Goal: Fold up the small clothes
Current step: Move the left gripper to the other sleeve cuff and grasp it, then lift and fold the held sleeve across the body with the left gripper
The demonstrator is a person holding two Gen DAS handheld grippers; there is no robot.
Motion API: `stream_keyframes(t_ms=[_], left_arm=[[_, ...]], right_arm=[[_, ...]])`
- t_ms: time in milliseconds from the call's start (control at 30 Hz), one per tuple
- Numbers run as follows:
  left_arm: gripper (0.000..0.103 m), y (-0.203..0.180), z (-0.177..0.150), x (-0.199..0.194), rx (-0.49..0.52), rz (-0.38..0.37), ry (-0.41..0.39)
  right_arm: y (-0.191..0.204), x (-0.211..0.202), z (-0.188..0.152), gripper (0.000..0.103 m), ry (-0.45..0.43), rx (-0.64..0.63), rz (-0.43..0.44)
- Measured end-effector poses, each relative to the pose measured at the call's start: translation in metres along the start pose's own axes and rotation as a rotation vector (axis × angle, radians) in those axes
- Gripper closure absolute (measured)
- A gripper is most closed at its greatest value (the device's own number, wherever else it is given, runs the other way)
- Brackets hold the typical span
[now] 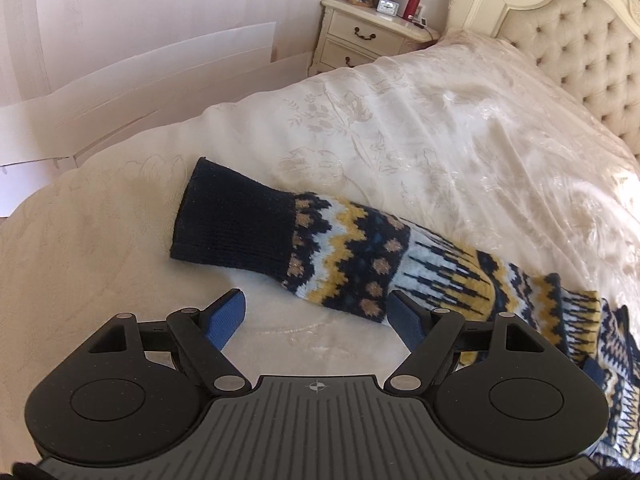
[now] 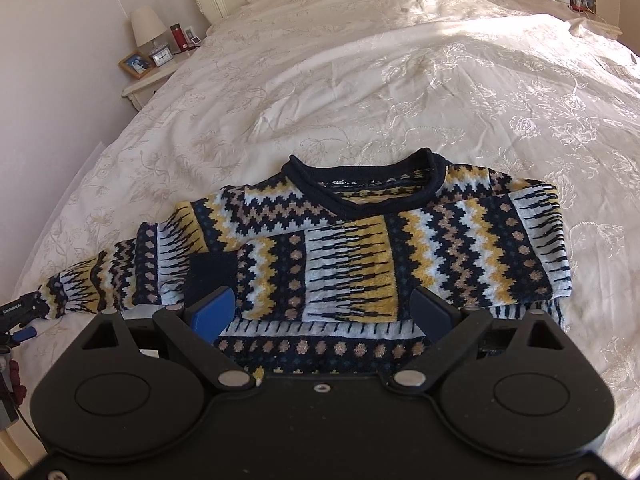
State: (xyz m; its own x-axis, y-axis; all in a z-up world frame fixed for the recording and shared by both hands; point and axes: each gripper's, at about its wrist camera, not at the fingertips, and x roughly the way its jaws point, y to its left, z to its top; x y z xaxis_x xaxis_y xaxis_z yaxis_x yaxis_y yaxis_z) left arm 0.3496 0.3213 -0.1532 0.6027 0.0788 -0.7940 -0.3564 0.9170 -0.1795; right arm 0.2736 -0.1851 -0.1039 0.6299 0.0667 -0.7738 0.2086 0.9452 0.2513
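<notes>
A knitted sweater (image 2: 360,240) in navy, yellow, light blue and tan zigzags lies flat on the white bedspread (image 2: 360,80), collar away from me. Its right sleeve is folded across the chest, with the navy cuff (image 2: 212,276) near the left side. The other sleeve (image 1: 360,264) stretches out sideways, its navy cuff (image 1: 236,224) lying flat. My left gripper (image 1: 316,316) is open just in front of that sleeve, nothing between its fingers. My right gripper (image 2: 324,312) is open over the sweater's lower chest, holding nothing. The left gripper's tip (image 2: 20,312) shows at the sleeve end.
A cream nightstand (image 1: 372,32) with a lamp, photo frame, clock and red bottle stands beside the tufted headboard (image 1: 580,48). White boards (image 1: 140,80) lean along the wall left of the bed. A second nightstand (image 2: 580,4) sits at the far right.
</notes>
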Motion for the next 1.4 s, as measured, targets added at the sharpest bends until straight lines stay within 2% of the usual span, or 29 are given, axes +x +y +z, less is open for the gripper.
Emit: stream_keyframes(t_ms=[267,467,500,533,567,633,733,867,1033,1233,1400], left_arm=[[0.026,0.013,0.014,0.020,-0.032,-0.007,-0.004],[0.027,0.024,0.026,0.027,-0.138,-0.030,-0.024],[0.035,0.025,0.028,0.027,-0.149,-0.028,-0.028],[0.050,0.025,0.030,0.028,-0.152,-0.017,-0.027],[0.057,0.025,0.033,0.029,-0.151,-0.005,-0.020],[0.083,0.027,0.035,0.028,-0.157,-0.016,-0.014],[0.093,0.027,0.036,0.018,-0.175,-0.025,-0.056],[0.097,0.016,0.044,-0.002,-0.157,-0.047,-0.100],[0.097,-0.014,0.057,-0.039,-0.070,-0.092,-0.159],[0.097,-0.069,0.063,-0.082,0.074,-0.151,-0.242],[0.097,-0.124,0.056,-0.112,0.141,-0.223,-0.283]], right_arm=[[0.012,0.000,-0.006,0.008,0.013,0.006,-0.012],[0.018,-0.001,-0.009,0.008,0.023,0.004,-0.022],[0.019,-0.001,-0.009,0.008,0.024,0.004,-0.022],[0.020,-0.001,-0.009,0.008,0.026,0.003,-0.022],[0.021,0.000,-0.010,0.008,0.028,0.002,-0.022],[0.022,0.001,-0.010,0.008,0.034,-0.002,-0.018],[0.025,0.002,-0.010,0.008,0.037,-0.008,-0.011],[0.024,0.003,-0.011,0.008,0.038,-0.003,0.004],[0.019,0.001,-0.015,0.008,0.041,-0.001,0.022],[0.003,-0.004,-0.020,0.008,0.038,0.011,0.046],[-0.022,-0.012,-0.023,0.008,0.033,0.025,0.062]])
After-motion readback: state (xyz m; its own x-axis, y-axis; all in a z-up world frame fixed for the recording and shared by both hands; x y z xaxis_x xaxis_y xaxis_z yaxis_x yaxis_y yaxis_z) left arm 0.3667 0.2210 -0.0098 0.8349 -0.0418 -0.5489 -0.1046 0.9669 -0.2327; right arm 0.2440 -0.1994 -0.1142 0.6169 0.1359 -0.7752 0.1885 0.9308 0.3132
